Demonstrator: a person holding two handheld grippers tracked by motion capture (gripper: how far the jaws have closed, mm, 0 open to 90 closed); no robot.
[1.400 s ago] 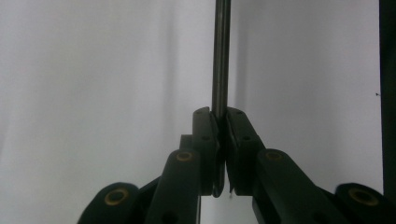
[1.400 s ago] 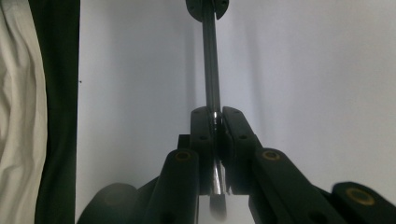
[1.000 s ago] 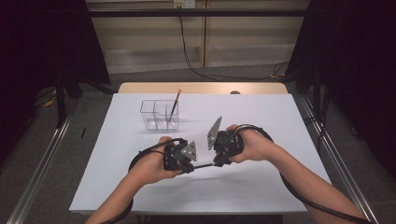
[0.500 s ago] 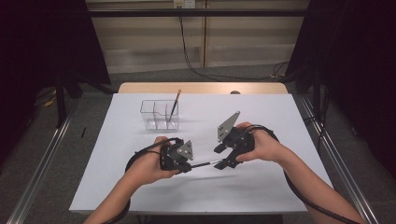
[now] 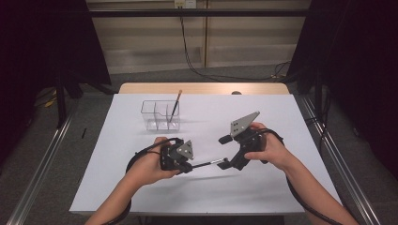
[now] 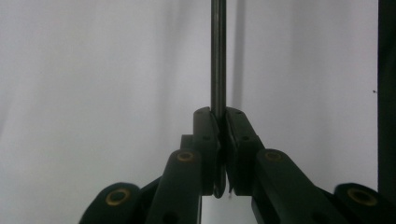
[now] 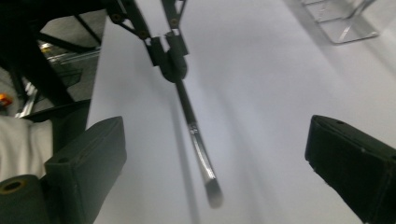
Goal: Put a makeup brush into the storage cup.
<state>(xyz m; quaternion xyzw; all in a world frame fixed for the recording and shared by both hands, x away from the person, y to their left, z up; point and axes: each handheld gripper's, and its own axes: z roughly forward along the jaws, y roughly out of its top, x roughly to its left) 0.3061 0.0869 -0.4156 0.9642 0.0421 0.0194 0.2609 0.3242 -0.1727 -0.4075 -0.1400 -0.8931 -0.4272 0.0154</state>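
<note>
On the white tabletop [image 5: 281, 187], toward its far left: a clear divided organizer [image 5: 159, 115] with one brown-handled brush [image 5: 176, 104] leaning upright in it. Nearer, left of centre: the left hand-held gripper [image 5: 187, 167], jaws clamped together on the dark handle of a slim makeup brush [image 5: 206, 164], which it holds roughly level above the sheet, well apart from the organizer. In the left gripper view the handle [image 6: 218, 56] runs straight out from between the pressed pads. To the right: the right hand-held gripper [image 5: 224, 151], jaws just opened, standing wide apart. The brush tip [image 7: 212, 189] lies between them, touching neither pad.
</note>
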